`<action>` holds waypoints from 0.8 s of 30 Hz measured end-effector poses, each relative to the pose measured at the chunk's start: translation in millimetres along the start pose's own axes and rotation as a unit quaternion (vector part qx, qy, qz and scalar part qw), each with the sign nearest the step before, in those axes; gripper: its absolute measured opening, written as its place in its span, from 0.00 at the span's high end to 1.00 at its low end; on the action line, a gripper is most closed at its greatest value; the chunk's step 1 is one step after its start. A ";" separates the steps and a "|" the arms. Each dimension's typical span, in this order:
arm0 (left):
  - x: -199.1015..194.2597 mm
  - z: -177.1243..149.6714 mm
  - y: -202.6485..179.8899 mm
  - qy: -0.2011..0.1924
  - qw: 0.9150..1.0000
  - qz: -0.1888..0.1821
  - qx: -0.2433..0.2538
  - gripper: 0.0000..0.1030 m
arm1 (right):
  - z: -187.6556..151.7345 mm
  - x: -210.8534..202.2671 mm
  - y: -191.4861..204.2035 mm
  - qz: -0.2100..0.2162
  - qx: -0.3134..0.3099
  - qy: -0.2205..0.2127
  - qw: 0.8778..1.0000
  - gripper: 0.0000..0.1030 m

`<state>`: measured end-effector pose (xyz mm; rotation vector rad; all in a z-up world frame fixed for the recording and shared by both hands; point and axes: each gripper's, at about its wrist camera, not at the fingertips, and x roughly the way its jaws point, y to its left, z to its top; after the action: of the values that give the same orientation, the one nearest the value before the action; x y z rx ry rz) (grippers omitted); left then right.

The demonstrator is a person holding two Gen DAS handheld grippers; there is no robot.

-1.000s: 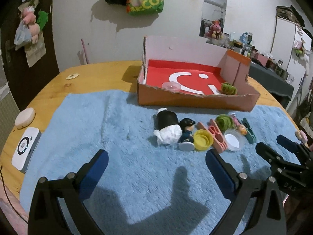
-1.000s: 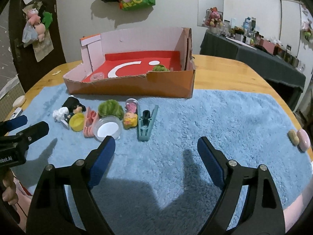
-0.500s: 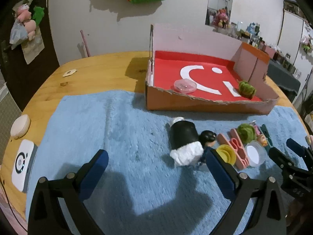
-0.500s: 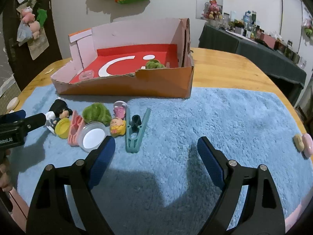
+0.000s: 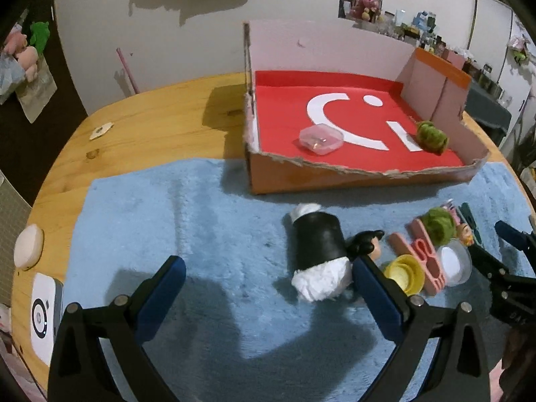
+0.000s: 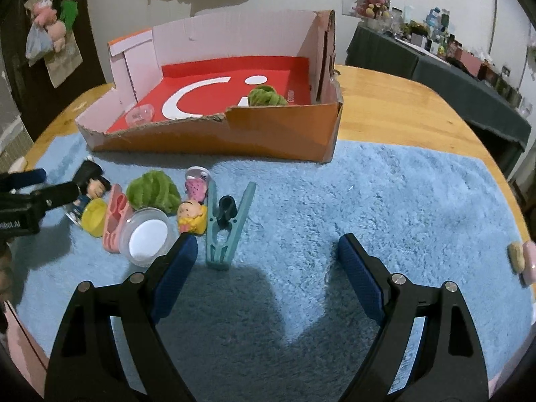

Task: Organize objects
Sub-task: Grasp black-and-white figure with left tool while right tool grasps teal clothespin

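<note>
Over the last second the left gripper (image 5: 264, 288) has closed in, jaws spread and empty, on the black-and-white plush cylinder (image 5: 318, 254) lying on the fluffy blue mat (image 6: 385, 201), which suggests that toy is the next pick. The right gripper (image 6: 264, 268), likewise released and empty, hangs above the mat near one teal clothespin (image 6: 224, 224). Beside it lie one pink clothespin (image 6: 115, 216), one yellow cap (image 6: 93, 216), one clear lid (image 6: 147, 236), two small figurines and one green pompom (image 6: 152, 194). Farther off, the red-floored cardboard box (image 6: 268, 134) holds one clear case (image 5: 321, 139) and one green pompom.
</note>
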<state>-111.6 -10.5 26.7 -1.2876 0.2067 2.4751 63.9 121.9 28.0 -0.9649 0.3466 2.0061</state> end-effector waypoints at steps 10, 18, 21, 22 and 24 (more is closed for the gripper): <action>4.5 -6.0 3.3 0.020 0.999 -0.021 0.024 0.09 | 2.5 0.4 -14.0 -0.003 0.011 0.008 1.000 0.16; 5.4 -3.7 -1.8 0.016 0.999 -0.023 0.039 0.13 | 5.5 0.5 -10.2 0.004 -0.015 0.014 1.000 0.17; 5.5 -2.7 -3.5 0.012 0.998 -0.019 0.055 0.17 | 8.3 3.8 -8.4 0.004 -0.029 0.018 0.999 0.17; 6.3 -2.0 -4.6 0.012 0.998 -0.018 0.063 0.18 | 9.2 4.9 -7.9 0.006 -0.031 0.020 0.999 0.17; 7.5 0.1 -6.8 0.010 0.997 -0.019 0.077 0.21 | 11.4 7.1 -6.4 0.011 -0.037 0.022 0.999 0.19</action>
<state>-113.2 -2.4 20.8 -1.2402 0.3674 2.3635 60.8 136.2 31.0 -1.0569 0.3108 2.0314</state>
